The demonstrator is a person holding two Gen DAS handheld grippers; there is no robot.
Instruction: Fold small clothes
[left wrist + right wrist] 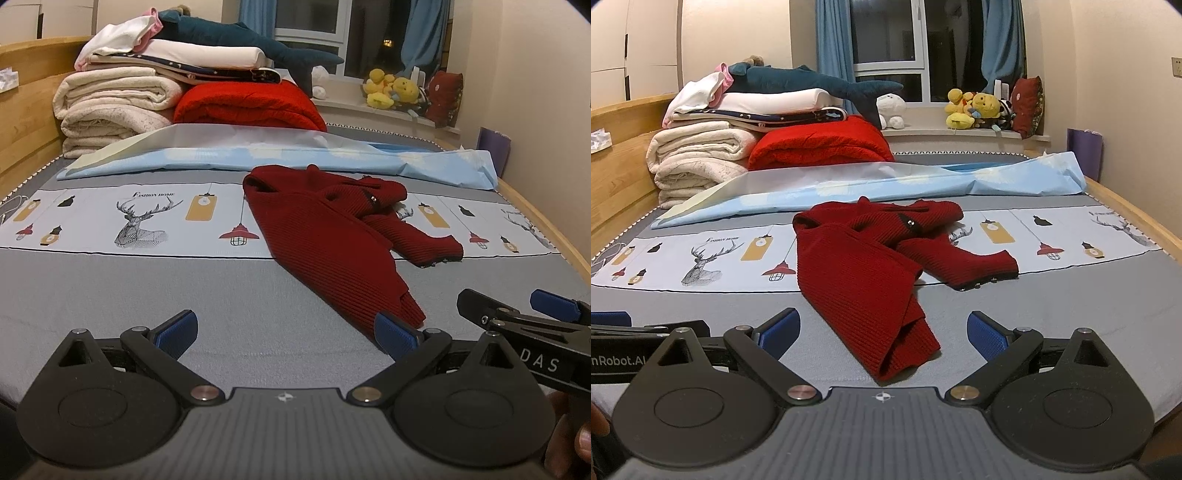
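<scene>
Both grippers hover low over the bed (pixel 110 288), fingers spread wide and holding nothing. The left gripper (pixel 284 332) sits just left of the red sweater (pixel 325 243); its right blue pad lies against the near hem. The right gripper (pixel 882 332) frames that hem between its fingers. The sweater lies crumpled, long axis running near to far, one sleeve (pixel 960 266) trailing right.

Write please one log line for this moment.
left gripper: open, empty | right gripper: open, empty | red sweater: crumpled on bed, untouched | fold: not begun
</scene>
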